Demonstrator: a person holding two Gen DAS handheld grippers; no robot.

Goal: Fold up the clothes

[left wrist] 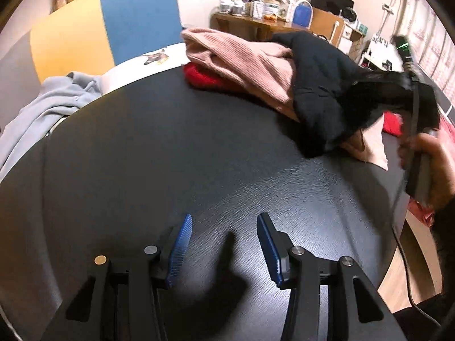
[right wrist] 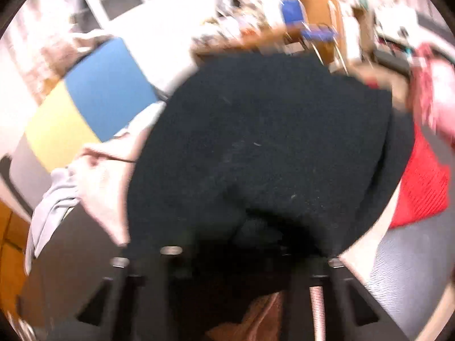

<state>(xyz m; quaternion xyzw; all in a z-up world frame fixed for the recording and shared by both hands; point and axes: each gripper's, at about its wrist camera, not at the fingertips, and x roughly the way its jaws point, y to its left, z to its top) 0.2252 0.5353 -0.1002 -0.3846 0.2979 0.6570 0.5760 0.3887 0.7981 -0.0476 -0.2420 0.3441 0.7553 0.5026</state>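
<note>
A heap of clothes lies at the far right of the round black table (left wrist: 170, 142): a pink ribbed sweater (left wrist: 241, 59), a red knit piece (left wrist: 202, 78) and a black garment (left wrist: 321, 85). My left gripper (left wrist: 224, 244) is open and empty, low over bare table in front of the heap. My right gripper (left wrist: 409, 96) shows in the left wrist view, shut on the black garment and lifting its edge. In the right wrist view the black garment (right wrist: 270, 142) fills the middle and hides the fingertips. The pink sweater (right wrist: 108, 182) and the red piece (right wrist: 421, 187) flank it.
A light grey garment (left wrist: 42, 110) hangs over the table's left edge. Behind stands a yellow and blue panel (left wrist: 113, 28). A cluttered wooden desk (left wrist: 256, 22) is at the back. A cable (left wrist: 403, 270) trails from the right gripper.
</note>
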